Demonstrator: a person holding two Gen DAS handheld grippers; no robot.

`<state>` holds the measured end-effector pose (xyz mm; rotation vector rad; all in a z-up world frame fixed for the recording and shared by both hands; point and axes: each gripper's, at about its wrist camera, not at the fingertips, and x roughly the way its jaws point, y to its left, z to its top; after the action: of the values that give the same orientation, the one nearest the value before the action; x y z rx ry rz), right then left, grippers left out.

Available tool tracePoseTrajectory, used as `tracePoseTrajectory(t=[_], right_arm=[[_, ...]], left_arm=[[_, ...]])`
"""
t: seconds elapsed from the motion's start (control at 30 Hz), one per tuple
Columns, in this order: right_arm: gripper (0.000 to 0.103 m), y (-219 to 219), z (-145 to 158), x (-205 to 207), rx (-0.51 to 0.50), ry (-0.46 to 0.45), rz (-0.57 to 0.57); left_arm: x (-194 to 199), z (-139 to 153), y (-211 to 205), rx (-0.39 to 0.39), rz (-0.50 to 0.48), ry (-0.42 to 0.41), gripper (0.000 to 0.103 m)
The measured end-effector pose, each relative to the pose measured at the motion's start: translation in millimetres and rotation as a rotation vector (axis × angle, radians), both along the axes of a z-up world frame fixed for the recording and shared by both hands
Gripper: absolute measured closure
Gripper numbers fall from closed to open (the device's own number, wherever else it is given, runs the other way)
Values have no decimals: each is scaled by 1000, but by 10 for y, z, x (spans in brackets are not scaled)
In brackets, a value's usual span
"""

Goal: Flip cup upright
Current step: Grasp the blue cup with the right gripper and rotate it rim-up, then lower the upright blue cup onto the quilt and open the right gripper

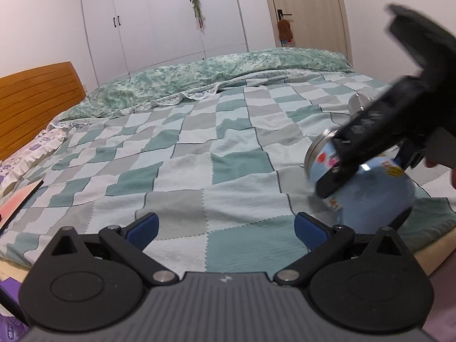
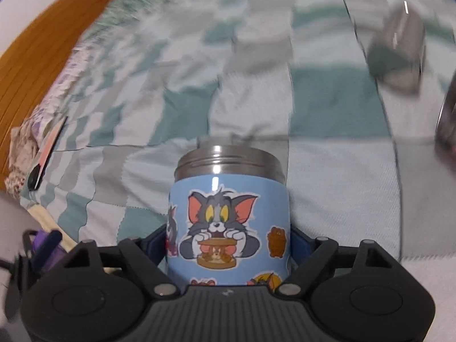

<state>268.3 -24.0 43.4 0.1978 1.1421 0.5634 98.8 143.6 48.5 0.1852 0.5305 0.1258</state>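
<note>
The cup (image 2: 228, 216) is light blue with cartoon cat stickers and a threaded steel rim. My right gripper (image 2: 228, 242) is shut on its body, with the rim pointing away from the camera. In the left wrist view the cup (image 1: 370, 196) is tilted above the checked bedspread (image 1: 199, 156) at the right, its steel rim turned to the left, with the right gripper (image 1: 342, 171) clamped across it. My left gripper (image 1: 225, 228) is open and empty, low over the bedspread to the left of the cup.
A clear glass (image 2: 399, 57) lies blurred on the bedspread beyond the cup, and another shiny object (image 2: 447, 131) is at the right edge. A wooden headboard (image 1: 34, 99), pillows (image 1: 34, 148) and a rolled green quilt (image 1: 199, 79) lie farther off. A book (image 1: 17, 202) rests at the left.
</note>
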Motion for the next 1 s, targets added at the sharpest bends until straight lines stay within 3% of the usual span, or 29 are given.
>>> tracePoseTrajectory(t=[0.07,0.2,0.4,0.63,1.0], right_arm=[[20,-39,97,-160,18,-137,28],[20,-71,278,-571,60,-512,53],[20,49,49,-888,98,-896,45],[20,143,-180,-767,135,-895,-10],[20,227,-322,-908,75,-956,19]], left_arm=[[8,10,71,-14,7,-8,0],[39,14,193,-37,24,-19,0],[80,-58,311,-66,49,-32,0],[21,-143,399,-71,59,-19,0],[-30,-198,409,-81,66,-16,0]])
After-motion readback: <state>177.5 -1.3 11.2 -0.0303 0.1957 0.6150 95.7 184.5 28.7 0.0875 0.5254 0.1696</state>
